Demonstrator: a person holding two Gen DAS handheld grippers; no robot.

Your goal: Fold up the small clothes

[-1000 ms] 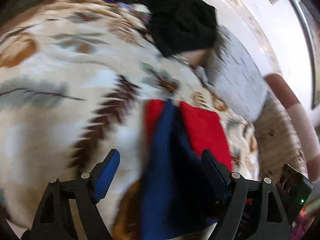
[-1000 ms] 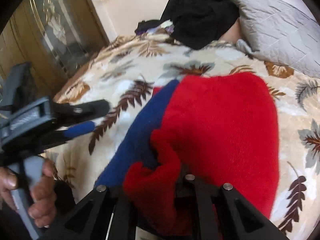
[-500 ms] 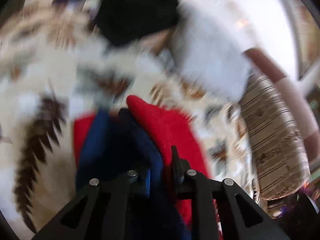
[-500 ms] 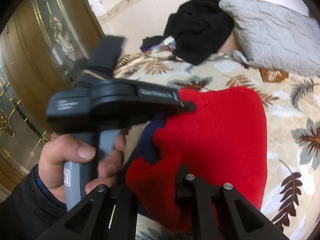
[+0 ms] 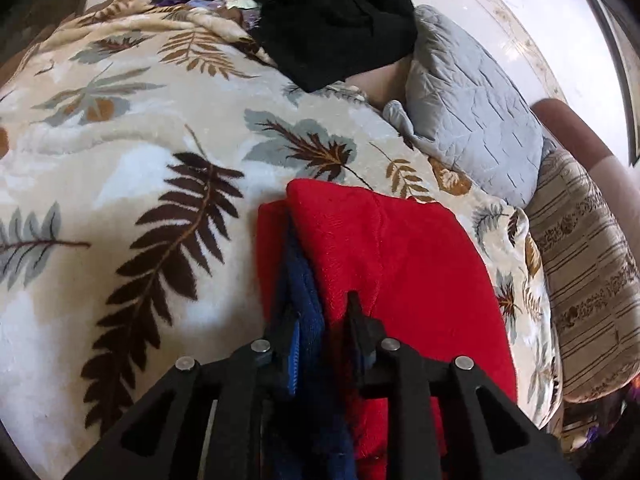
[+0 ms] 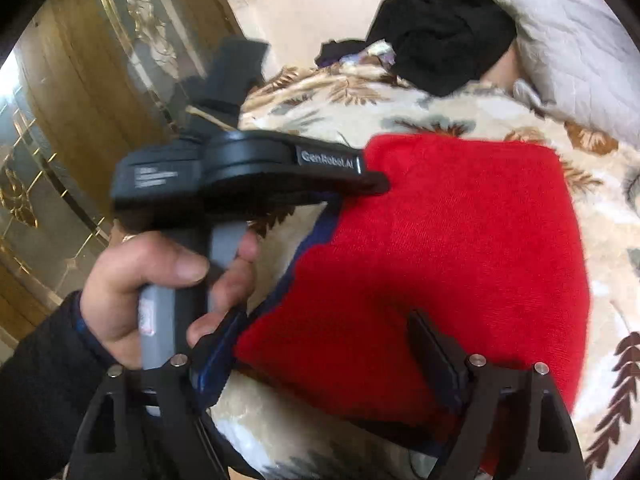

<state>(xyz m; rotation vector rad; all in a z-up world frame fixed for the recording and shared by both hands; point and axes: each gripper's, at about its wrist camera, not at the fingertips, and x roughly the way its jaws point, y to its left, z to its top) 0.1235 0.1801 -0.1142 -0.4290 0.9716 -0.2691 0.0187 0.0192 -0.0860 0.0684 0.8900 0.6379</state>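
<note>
From my left claw's camera, the leaf-patterned blanket (image 5: 132, 168) lies open and flat from nine to eleven o'clock, so I could pass there. At twelve o'clock a black pile of clothes (image 5: 336, 20) blocks the way, and at one to two o'clock the grey pillow (image 5: 472, 108). At three o'clock a striped cushion (image 5: 588, 276) closes that side. The red and blue garment (image 5: 400, 256) fills the middle.

The small garment (image 5: 400, 260) is bright red with a dark blue part, the blanket (image 5: 140, 152) is cream with brown, tan and grey-blue leaf prints, the heap of clothes (image 5: 336, 20) is black, the pillow (image 5: 472, 104) is grey, and the cushion (image 5: 592, 272) is beige with brown stripes.
</note>
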